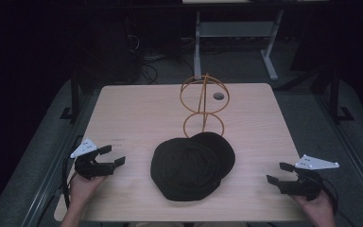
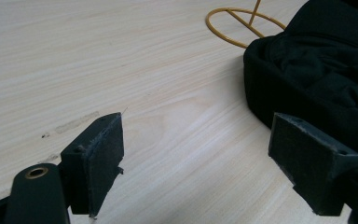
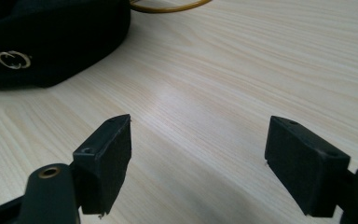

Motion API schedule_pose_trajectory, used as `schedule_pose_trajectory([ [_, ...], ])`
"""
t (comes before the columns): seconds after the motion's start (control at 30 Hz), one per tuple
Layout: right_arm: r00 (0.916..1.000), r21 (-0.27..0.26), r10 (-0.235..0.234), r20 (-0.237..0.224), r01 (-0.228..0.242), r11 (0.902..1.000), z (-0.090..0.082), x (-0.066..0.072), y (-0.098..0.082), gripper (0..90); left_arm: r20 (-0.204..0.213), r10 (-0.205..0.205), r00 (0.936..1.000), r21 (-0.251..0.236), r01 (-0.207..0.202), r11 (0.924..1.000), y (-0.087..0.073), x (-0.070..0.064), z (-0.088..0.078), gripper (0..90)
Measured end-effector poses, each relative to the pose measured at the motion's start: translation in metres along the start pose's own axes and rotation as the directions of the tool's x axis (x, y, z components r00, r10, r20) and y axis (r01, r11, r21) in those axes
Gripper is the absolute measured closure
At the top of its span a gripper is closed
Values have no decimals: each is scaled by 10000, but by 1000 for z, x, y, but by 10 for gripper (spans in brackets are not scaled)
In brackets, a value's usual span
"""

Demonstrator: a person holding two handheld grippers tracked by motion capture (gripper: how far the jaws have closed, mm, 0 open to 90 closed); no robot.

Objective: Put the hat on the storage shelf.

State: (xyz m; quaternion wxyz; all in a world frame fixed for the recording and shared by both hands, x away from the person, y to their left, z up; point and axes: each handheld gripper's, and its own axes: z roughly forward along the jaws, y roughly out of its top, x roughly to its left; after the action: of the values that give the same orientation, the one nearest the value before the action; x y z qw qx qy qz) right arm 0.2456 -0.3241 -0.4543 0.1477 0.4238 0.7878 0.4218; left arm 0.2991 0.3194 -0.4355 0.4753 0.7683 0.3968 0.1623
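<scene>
I am holding both grippers low at the near corners of the table [image 1: 123, 109], and neither is gripping anything. The left gripper [image 1: 112, 157] is standing with its jaws spread wide and nothing between them; the right gripper [image 1: 280, 173] is likewise released and empty. The black cap [image 1: 192, 164] is lying at the table's middle, between the two grippers and apart from both. It is lying to the right of the left gripper, which looks slightly the nearer. Its far edge is sitting just in front of the base ring of the gold wire stand [image 1: 203, 105]. The cap is looking soft and slumped, its long axis running left to right, a small metal emblem [image 3: 13, 59] facing the right gripper.
</scene>
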Motion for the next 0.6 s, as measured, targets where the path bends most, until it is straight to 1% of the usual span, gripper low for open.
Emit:
schedule_pose_trajectory([
  [0.13,10000,28,-74,-35,74,10000,0,2,2,222,-9,-14,10000,-44,14,10000,0,0,1,179],
  [0.23,9997,140,-179,-144,181,9997,0,7,4,221,-54,13,10000,-117,-14,9999,1,0,0,177],
  [0.3,9997,182,-218,-137,220,9996,0,9,5,219,-22,13,10000,-165,-14,9999,1,0,-1,177],
  [0.43,9987,90,-456,-227,458,9989,1,16,13,208,-2,46,10000,-197,-46,9998,1,0,-2,177],
  [0.6,9960,140,-765,-458,772,9969,2,27,21,201,-51,35,10000,-218,-36,9998,1,0,-3,177],
])
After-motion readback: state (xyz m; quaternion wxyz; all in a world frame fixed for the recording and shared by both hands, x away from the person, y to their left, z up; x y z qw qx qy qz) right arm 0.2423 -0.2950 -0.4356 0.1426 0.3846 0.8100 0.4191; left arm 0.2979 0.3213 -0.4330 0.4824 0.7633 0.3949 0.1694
